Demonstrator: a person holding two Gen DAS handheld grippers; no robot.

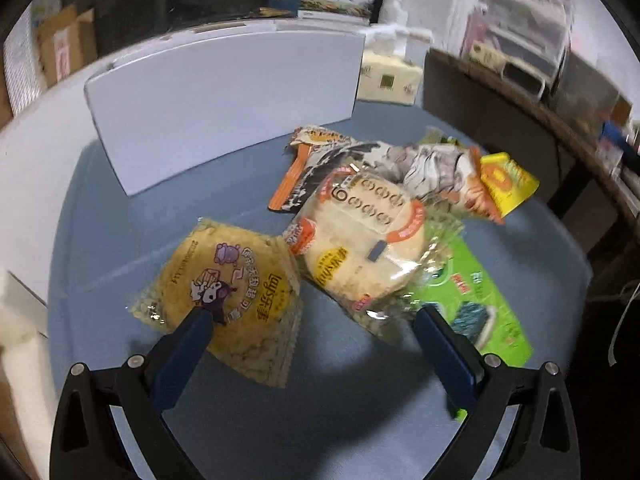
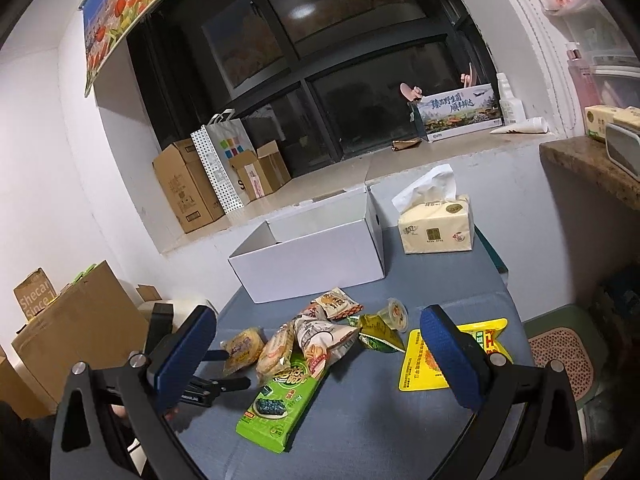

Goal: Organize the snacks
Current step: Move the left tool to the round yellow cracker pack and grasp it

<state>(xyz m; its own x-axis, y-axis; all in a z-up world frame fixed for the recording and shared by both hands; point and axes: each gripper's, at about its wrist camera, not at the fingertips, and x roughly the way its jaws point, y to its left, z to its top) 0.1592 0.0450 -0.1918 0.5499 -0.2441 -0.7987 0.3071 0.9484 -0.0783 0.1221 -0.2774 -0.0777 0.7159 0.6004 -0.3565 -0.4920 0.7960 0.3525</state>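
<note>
Nothing looks sorted yet: the snack packets (image 2: 304,344) lie at 6 o'clock of the white box (image 2: 316,264); both my jaws are wide open, empty.

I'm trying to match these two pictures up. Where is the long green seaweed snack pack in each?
Left wrist view: green seaweed pack lies lower right, partly under the round rice cracker pack.
Right wrist view: green seaweed pack lies bottom centre on the blue table.
Shared landmark: the open white box behind the snacks.
</note>
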